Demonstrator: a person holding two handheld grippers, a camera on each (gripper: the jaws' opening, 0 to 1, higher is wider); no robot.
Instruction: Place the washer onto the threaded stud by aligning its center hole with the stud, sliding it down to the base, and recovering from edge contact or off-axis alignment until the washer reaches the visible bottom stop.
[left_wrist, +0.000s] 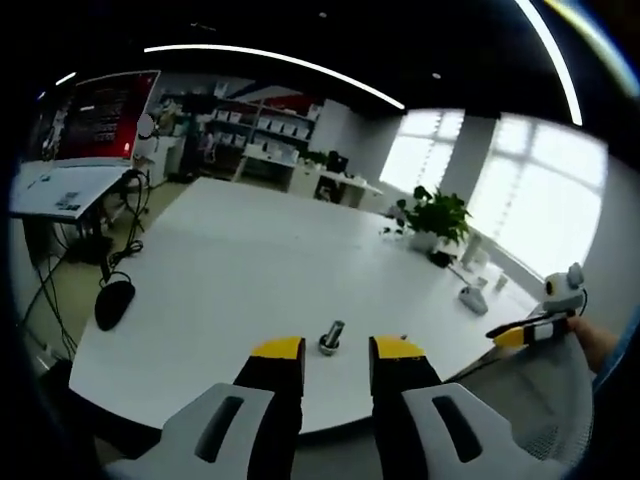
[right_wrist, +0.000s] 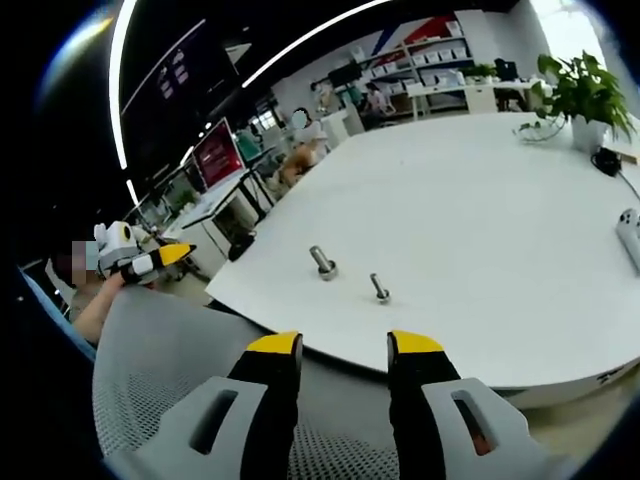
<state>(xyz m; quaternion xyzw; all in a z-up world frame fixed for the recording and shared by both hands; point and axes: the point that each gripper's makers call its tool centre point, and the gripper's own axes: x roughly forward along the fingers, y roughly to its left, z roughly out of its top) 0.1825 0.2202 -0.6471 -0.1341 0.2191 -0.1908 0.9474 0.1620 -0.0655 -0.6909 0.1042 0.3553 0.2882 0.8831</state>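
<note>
A short metal threaded stud (left_wrist: 331, 338) stands upright near the front edge of the white table (left_wrist: 230, 270), with a wider ring at its foot. In the left gripper view it shows just beyond the gap of my open left gripper (left_wrist: 338, 350), which holds nothing. In the right gripper view the same stud (right_wrist: 322, 262) stands beside a thinner upright stud (right_wrist: 380, 289). My right gripper (right_wrist: 344, 345) is open and empty, short of the table edge (right_wrist: 330, 345). No loose washer can be made out. Each gripper also appears in the other's view: the right gripper (left_wrist: 535, 330) and the left gripper (right_wrist: 150, 262), hand-held off the table.
A grey mesh chair back (right_wrist: 150, 380) lies below my right gripper and also shows as the chair back (left_wrist: 540, 400). A black object on a cable (left_wrist: 113, 300) sits on the table's left, a potted plant (left_wrist: 435, 215) and a white device (left_wrist: 473, 297) on its right.
</note>
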